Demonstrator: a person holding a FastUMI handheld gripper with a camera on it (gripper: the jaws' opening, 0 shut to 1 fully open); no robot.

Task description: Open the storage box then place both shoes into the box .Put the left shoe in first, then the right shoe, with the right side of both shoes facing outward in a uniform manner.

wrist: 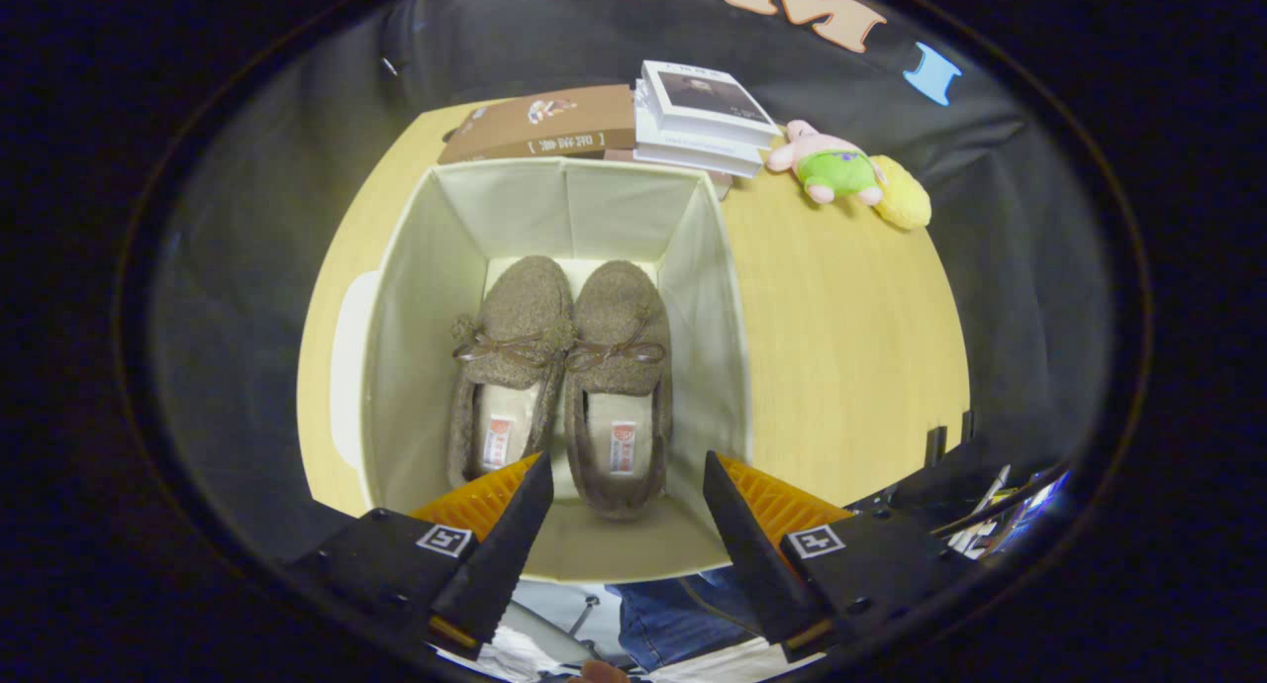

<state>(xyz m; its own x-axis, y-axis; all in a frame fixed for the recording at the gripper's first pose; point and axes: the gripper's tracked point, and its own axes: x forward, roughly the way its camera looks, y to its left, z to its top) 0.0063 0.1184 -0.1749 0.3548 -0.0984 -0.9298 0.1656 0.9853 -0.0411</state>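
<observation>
both shoes [564,366] boxed, fingers [515,510] apart

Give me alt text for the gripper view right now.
Two brown shoes lie side by side, toes pointing away, inside the open storage box. The gripper hangs open above the box's near edge, holding nothing. Beyond the box sit books and a plush toy.
</observation>
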